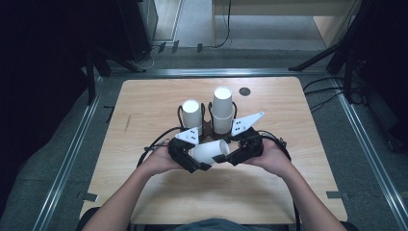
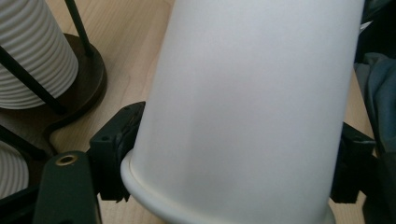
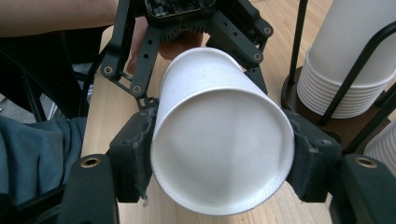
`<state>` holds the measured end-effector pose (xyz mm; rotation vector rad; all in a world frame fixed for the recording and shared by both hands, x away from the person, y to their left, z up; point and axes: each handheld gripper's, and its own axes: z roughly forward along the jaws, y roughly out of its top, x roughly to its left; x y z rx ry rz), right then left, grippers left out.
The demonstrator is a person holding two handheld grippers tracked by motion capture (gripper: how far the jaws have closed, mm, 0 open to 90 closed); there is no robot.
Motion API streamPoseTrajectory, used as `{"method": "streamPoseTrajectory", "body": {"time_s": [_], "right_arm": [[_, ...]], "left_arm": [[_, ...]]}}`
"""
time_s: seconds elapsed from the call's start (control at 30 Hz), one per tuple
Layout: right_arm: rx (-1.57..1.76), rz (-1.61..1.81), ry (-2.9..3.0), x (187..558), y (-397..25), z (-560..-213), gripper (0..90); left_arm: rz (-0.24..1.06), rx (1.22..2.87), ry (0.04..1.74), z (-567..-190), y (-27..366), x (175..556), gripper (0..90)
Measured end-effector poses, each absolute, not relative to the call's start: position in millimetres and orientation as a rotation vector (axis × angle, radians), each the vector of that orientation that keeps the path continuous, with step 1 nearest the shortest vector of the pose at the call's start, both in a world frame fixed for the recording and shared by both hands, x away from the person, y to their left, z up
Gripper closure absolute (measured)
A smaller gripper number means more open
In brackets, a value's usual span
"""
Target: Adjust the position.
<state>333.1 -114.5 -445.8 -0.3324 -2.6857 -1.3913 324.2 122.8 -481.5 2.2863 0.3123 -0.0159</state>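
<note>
Cup [image 1: 210,150]: white paper, held on its side above the table [image 1: 144,101], in front of the two stacks.
Left gripper [image 1: 185,159]: clamped on the rim end.
Right gripper [image 1: 230,156]: clamped on the base end.
Stacks [image 1: 222,109]: in a wire holder, just behind.
Advice: squeeze is best kept light so the wall is not crushed; only one grip should be released at a time.
</note>
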Motion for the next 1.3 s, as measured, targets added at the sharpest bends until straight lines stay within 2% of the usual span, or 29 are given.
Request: {"method": "streamPoseTrajectory", "body": {"time_s": [0.2, 0.33, 0.47, 0.93, 1.3], "right_arm": [[-0.349, -1.366, -2.682, 334, -114, -447, 34.5], [-0.352, -1.316, -2.701, 333, -113, -449, 28.7], [-0.354, -1.253, -2.749, 332, -112, -452, 28.2], [-0.339, -1.091, -2.872, 334, -108, -468, 28.2], [-0.312, -1.044, -2.917, 333, -105, -473, 28.1]], "left_arm": [[-0.023, 2.316, 0.314, -479, 123, 325, 26.3], [-0.043, 2.316, 0.337, -476, 128, 327, 26.4], [-0.054, 2.322, 0.359, -471, 137, 330, 26.4], [0.01, 2.475, 0.347, -452, 130, 333, 26.3], [0.017, 2.632, 0.323, -456, 114, 332, 26.0]]}}
